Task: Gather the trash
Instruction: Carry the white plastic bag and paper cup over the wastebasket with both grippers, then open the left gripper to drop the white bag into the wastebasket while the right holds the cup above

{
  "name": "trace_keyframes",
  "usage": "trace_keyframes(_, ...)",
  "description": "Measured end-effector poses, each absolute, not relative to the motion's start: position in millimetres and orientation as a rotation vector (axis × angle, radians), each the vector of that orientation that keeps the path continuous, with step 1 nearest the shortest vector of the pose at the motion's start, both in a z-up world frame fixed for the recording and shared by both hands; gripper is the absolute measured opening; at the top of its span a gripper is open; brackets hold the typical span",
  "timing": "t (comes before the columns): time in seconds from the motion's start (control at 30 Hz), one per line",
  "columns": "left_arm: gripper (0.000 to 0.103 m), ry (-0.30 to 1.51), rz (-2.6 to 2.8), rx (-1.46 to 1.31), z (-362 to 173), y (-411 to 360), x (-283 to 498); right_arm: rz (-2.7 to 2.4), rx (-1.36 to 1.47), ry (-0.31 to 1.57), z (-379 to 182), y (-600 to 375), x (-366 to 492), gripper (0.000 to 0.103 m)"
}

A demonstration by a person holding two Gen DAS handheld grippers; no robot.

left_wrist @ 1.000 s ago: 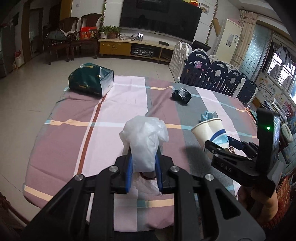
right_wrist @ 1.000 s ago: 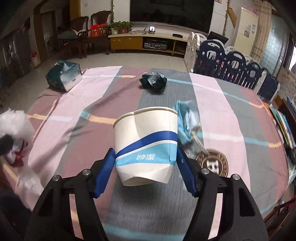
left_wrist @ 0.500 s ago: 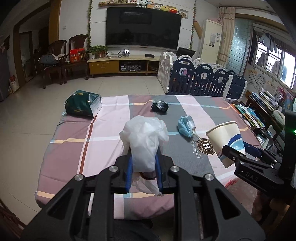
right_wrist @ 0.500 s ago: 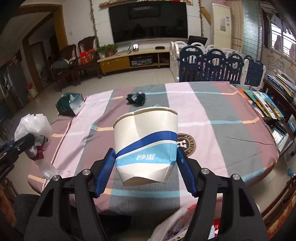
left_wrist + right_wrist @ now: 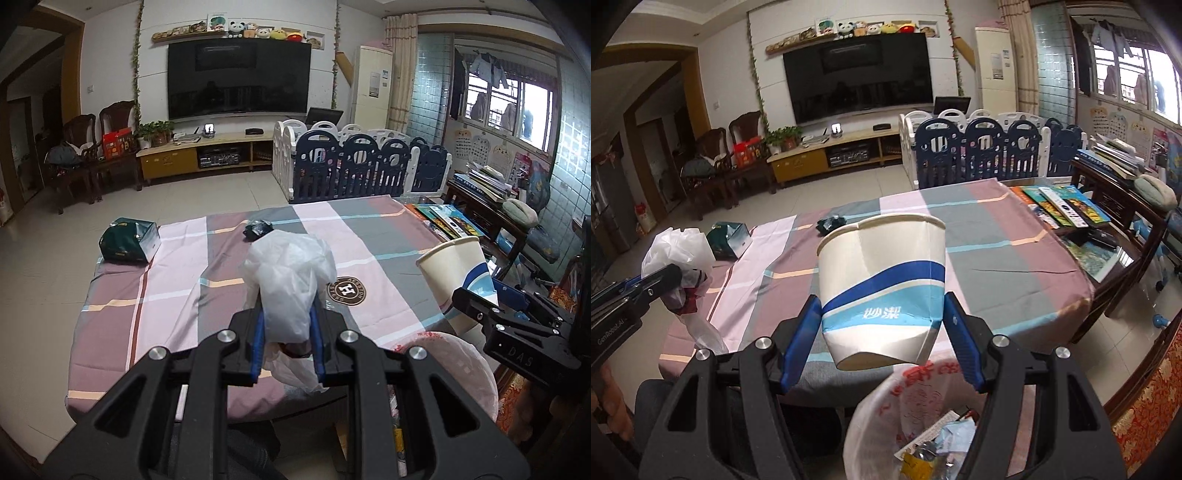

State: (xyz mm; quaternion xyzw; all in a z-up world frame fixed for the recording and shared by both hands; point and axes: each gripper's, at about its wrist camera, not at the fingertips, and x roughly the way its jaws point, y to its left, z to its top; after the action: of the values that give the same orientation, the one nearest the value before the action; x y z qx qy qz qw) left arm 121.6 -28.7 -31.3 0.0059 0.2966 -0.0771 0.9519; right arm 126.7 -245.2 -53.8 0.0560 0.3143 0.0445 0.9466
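Note:
My left gripper (image 5: 287, 332) is shut on a crumpled white plastic bag (image 5: 290, 273), held off the table's near edge. It also shows in the right wrist view (image 5: 679, 254). My right gripper (image 5: 881, 325) is shut on a white paper cup with blue stripes (image 5: 882, 284), held above a trash bin lined with a pink-printed bag (image 5: 923, 417) that has trash inside. The cup (image 5: 456, 273) and bin (image 5: 458, 365) also show at the right of the left wrist view. A dark crumpled wrapper (image 5: 258, 229) and a green box (image 5: 129, 240) lie on the striped tablecloth (image 5: 177, 280).
Books (image 5: 1063, 206) lie on a side table to the right. A blue and white playpen fence (image 5: 354, 166) stands behind the table. A TV cabinet (image 5: 199, 155) and chairs (image 5: 92, 155) are at the far wall. A red patterned rug (image 5: 1145, 406) lies by the bin.
Both grippers have pulled back from the table with the bag and the cup. The cup now hangs over the trash bin, which has come into view below.

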Motion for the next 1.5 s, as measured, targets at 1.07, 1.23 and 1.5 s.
trace_keyframes(1.07, 0.022, 0.884, -0.602, 0.213, -130.8, -201.5, 85.3, -0.096, 0.209, 0.731, -98.6, -375.0, 44.2, 0.066)
trace_keyframes(1.23, 0.022, 0.944, -0.659, 0.209, -149.2, -215.0, 86.6, -0.100, 0.222, 0.731, -99.2, -381.8, 44.9, 0.066)
trace_keyframes(1.5, 0.054, 0.976, -0.643, 0.188, -158.0, -212.0, 90.0, -0.091, 0.216, 0.752, -102.3, -379.6, 47.7, 0.066)
